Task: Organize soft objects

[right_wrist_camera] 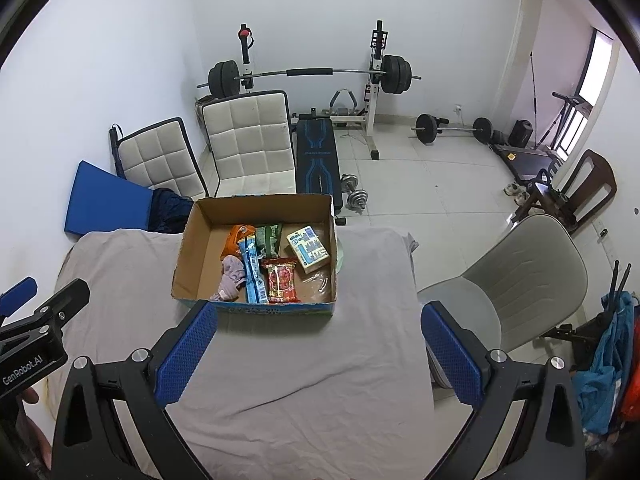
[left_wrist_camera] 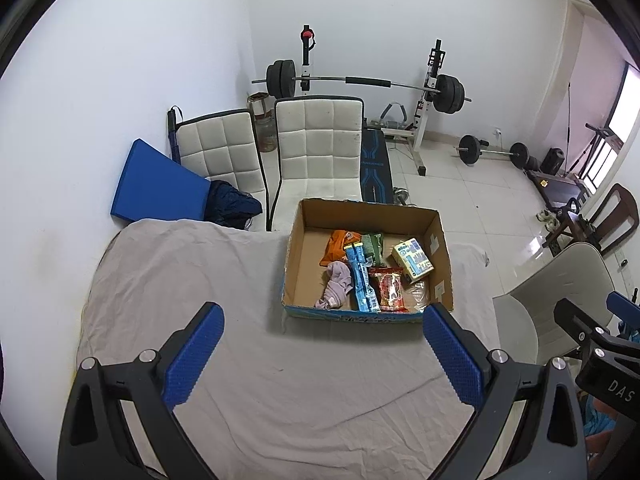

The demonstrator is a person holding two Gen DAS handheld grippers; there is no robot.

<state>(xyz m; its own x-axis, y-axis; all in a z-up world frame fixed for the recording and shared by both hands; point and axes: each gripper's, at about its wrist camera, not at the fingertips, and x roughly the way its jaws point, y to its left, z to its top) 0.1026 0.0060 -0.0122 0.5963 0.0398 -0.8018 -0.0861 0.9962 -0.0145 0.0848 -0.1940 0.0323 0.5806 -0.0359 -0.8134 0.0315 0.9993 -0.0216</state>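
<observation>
An open cardboard box (left_wrist_camera: 294, 240) (right_wrist_camera: 192, 236) stands on a table covered with a grey cloth (left_wrist_camera: 200, 272) (right_wrist_camera: 128, 272). It holds a crumpled lilac cloth (left_wrist_camera: 338, 286) (right_wrist_camera: 232, 276), a long blue packet (left_wrist_camera: 362, 280) (right_wrist_camera: 253, 272), a red packet (left_wrist_camera: 391, 286) (right_wrist_camera: 282, 282), an orange packet (left_wrist_camera: 338, 244) (right_wrist_camera: 236, 238), a green packet (left_wrist_camera: 374, 242) (right_wrist_camera: 269, 236) and a small blue-and-cream carton (left_wrist_camera: 413, 260) (right_wrist_camera: 309, 249). My left gripper (left_wrist_camera: 324, 356) is open and empty, near side of the box. My right gripper (right_wrist_camera: 318, 350) is open and empty, also short of the box.
Two white padded chairs (left_wrist_camera: 316, 144) (right_wrist_camera: 248, 140) stand beyond the table, with a blue mat (left_wrist_camera: 160, 184) against the wall. A weight bench and barbell rack (left_wrist_camera: 368, 84) fill the back. A grey chair (right_wrist_camera: 520, 280) stands right of the table.
</observation>
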